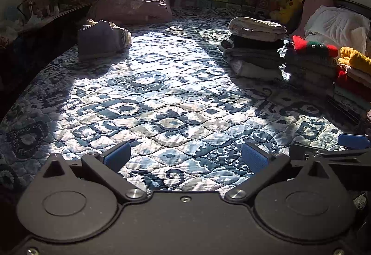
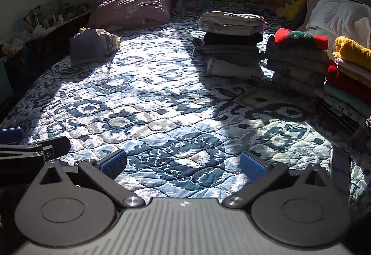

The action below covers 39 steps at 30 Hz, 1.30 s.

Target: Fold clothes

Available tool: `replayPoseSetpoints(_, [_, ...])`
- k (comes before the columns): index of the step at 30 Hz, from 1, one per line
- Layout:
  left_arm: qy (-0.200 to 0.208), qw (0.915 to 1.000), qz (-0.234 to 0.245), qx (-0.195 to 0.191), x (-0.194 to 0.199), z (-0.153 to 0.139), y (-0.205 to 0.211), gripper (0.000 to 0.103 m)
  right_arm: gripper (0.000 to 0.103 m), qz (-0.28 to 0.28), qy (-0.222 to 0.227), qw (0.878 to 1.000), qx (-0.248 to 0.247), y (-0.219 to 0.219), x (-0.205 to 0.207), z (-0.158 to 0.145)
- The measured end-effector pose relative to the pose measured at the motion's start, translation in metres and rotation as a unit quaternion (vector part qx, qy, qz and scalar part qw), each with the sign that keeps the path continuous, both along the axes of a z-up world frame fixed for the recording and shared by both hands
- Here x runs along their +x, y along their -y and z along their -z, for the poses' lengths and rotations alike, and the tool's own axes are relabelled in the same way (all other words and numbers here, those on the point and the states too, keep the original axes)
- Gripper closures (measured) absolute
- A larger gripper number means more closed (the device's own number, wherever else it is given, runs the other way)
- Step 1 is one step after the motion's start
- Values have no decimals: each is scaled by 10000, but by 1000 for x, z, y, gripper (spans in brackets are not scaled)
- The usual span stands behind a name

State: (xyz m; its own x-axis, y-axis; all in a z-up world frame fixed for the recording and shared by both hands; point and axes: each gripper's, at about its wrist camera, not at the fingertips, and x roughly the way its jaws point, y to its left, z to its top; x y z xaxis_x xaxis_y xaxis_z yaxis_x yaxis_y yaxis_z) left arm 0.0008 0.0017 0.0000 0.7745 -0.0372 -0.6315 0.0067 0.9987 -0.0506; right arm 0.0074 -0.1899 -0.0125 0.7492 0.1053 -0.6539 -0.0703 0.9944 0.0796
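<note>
My left gripper [image 1: 185,156] is open low over the blue patterned quilt [image 1: 162,97], with nothing between its blue pads. My right gripper [image 2: 183,163] is open too, just to its right, also empty; its finger [image 1: 352,140] shows at the left wrist view's right edge. Folded clothes stand in piles at the right: a beige-topped stack [image 1: 255,48] [image 2: 231,46], a stack topped by a red and green knit [image 1: 310,62] [image 2: 299,57], and a stack topped by a yellow garment [image 1: 354,74] [image 2: 350,69]. A grey-purple folded garment [image 1: 99,40] [image 2: 92,45] sits at the far left.
A pink pillow [image 1: 132,5] lies at the head of the bed under the window. White bedding [image 2: 340,18] and a yellow plush toy [image 1: 287,8] are at the far right. A cluttered shelf [image 1: 34,16] runs along the left. A phone [image 2: 339,171] lies on the quilt near my right gripper.
</note>
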Motion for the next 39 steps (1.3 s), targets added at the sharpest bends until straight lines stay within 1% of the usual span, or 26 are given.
replayPoseSetpoints(3, [-81, 9999, 21, -147, 1, 0, -4, 0, 0, -4, 17, 10000, 19, 0, 0, 0])
replayPoseSetpoints(5, [-164, 9998, 2, -93, 7, -4, -8, 0, 0, -10, 12, 10000, 43, 4, 1, -1])
replayPoseSetpoints(7, [-160, 9999, -4, -20, 9, -6, -7, 0, 0, -11, 4, 10000, 53, 6, 0, 0])
replayPoseSetpoints(11, [-65, 10000, -40, 56, 0, 0, 1, 0, 0, 7, 18, 10000, 42, 2, -2, -2])
replayPoseSetpoints(39, [-107, 9999, -49, 48, -1, 2, 0, 0, 0, 56, 44, 9999, 83, 4, -6, -3])
